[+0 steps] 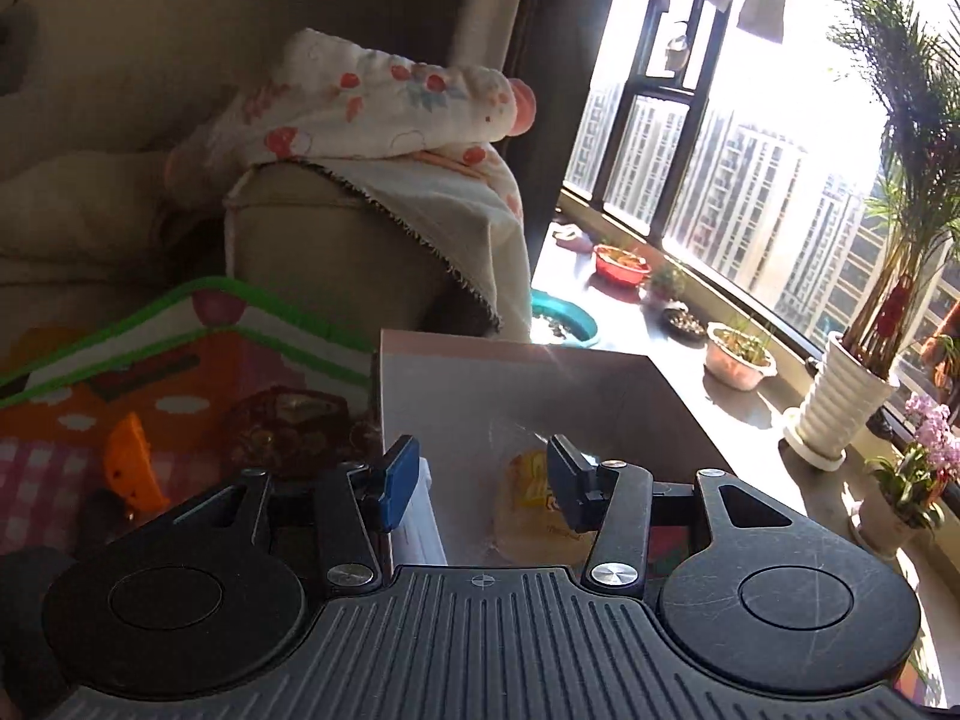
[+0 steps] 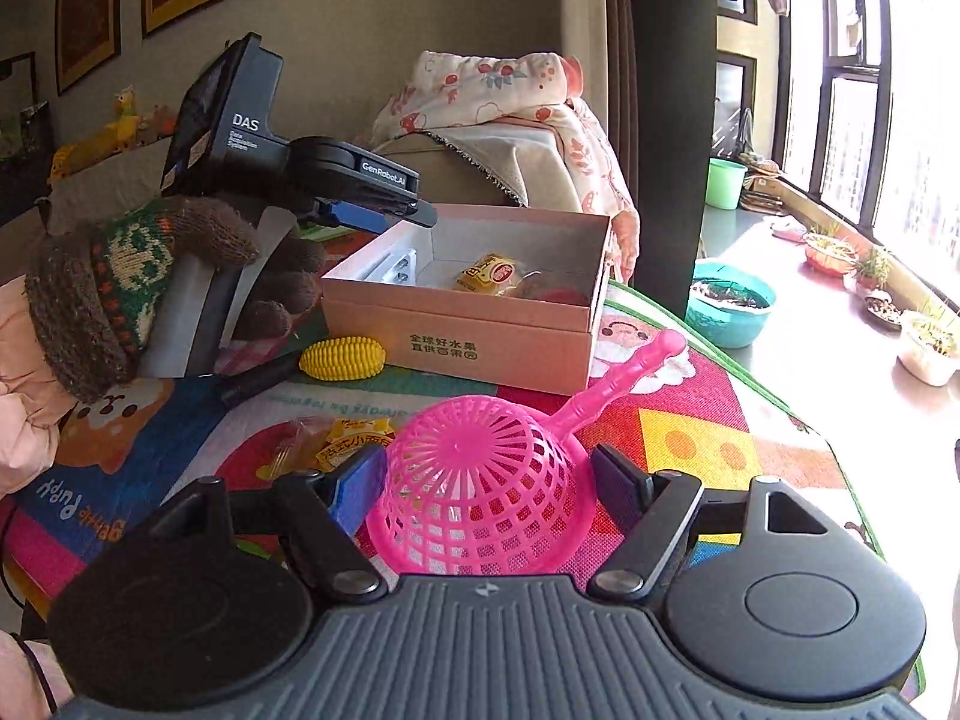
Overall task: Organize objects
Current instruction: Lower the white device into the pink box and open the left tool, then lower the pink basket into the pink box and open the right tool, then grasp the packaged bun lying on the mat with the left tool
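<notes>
A: Right wrist view: right gripper low over the play mat, fingers spread wide on either side of a pink plastic strainer. No pad touching it that I can see, so released.

B: Strainer's look?

A: Bright pink lattice bowl lying dome-up, rim on the mat. Ridged handle runs up and right, its knob tip close to the near right corner of the cardboard box.

B: Box?

A: Pinkish-tan, open top, dark print on the near wall. Inside: a yellow-wrapped snack, something red beside it, white items at the left end. Yellow toy corn lies on the mat just beside the near left corner. More yellow snack packets sit left of the strainer, near the left finger.

B: Left side?

A: Left wrist view: left gripper at the box's left wall, jaws parted, nothing between them. One blue pad outside that wall, the other over the interior, above the wrapped snack. In the right view the left gripper reaches over the left rim, held by a knitted glove.

B: Room to move?

A: Open mat right of the strainer, up to the green border. Beyond it, a sill with a teal basin and plant pots. Sofa arm with draped floral cloth stands behind the box.
</notes>
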Demonstrator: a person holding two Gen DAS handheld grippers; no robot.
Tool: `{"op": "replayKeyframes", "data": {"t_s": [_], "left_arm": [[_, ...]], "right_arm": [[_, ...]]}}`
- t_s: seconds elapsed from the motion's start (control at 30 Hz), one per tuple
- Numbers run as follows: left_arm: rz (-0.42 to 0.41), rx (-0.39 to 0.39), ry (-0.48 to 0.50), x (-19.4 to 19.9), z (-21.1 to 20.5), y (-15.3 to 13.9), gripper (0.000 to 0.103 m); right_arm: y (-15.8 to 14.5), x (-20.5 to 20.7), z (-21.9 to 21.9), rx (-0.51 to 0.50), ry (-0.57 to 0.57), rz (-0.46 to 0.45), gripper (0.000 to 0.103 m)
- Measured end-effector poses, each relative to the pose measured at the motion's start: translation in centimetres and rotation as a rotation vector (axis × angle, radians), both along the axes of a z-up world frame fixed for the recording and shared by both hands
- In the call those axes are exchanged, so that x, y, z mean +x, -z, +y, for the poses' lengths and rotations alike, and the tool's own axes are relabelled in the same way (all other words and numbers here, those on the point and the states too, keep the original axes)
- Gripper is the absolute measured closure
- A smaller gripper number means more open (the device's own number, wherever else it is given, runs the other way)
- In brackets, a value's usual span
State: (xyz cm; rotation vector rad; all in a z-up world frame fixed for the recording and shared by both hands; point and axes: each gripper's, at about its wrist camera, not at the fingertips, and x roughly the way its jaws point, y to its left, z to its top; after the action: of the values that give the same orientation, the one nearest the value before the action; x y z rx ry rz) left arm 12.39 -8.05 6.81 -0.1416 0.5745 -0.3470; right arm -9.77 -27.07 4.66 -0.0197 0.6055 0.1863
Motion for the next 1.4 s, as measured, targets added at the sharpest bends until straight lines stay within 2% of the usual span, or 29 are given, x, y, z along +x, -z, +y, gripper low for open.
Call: {"op": "replayKeyframes", "data": {"t_s": [0.17,0.3,0.4,0.5,0.73,0.8,0.87,0.97,1.03,1.13,1.23,1.4], "left_arm": [[-0.023,0.015,0.06,-5.0,2.7,-0.4,0.052],[-0.038,0.041,0.096,-8.5,5.1,0.3,0.052],[-0.056,0.073,0.095,-10.7,6.5,0.7,0.052],[-0.032,0.078,0.109,-12.0,7.8,1.5,0.052],[0.019,0.121,0.109,-13.2,9.0,3.5,0.052],[0.024,0.151,0.101,-13.3,8.9,3.9,0.052],[0.012,0.185,0.102,-13.7,8.9,4.1,0.052],[0.01,0.201,0.132,-13.8,8.7,4.3,0.052],[0.015,0.195,0.149,-13.6,8.3,4.5,0.052],[0.012,0.19,0.166,-13.0,7.3,5.0,0.051],[0.017,0.214,0.146,-11.8,5.9,5.5,0.051],[0.019,0.252,0.128,-10.4,4.2,5.6,0.052]], "right_arm": [[-0.5,1.3,0.7,-0.064,-0.012,-0.022,0.028],[-2.8,2.9,1.1,-0.143,-0.022,-0.145,0.028],[-5.1,5.5,1.3,-0.153,-0.064,-0.203,0.028],[-6.1,9.0,2.3,-0.175,-0.107,-0.222,0.028],[-4.6,19.1,4.9,-0.116,-0.158,-0.079,0.027],[-3.6,21.3,5.7,-0.112,-0.172,-0.014,0.016],[-3.0,22.1,5.9,-0.105,-0.133,0.01,0.016],[-2.7,20.5,4.9,-0.076,-0.106,0.005,0.009],[-2.5,17.9,4.0,-0.085,-0.085,-0.02,0.004],[-1.5,13.5,2.6,-0.08,-0.059,-0.035,0.001],[0.3,9.4,1.6,-0.045,-0.023,-0.012,0.0],[3.6,4.6,2.0,-0.044,0.006,0.006,0.0]]}}
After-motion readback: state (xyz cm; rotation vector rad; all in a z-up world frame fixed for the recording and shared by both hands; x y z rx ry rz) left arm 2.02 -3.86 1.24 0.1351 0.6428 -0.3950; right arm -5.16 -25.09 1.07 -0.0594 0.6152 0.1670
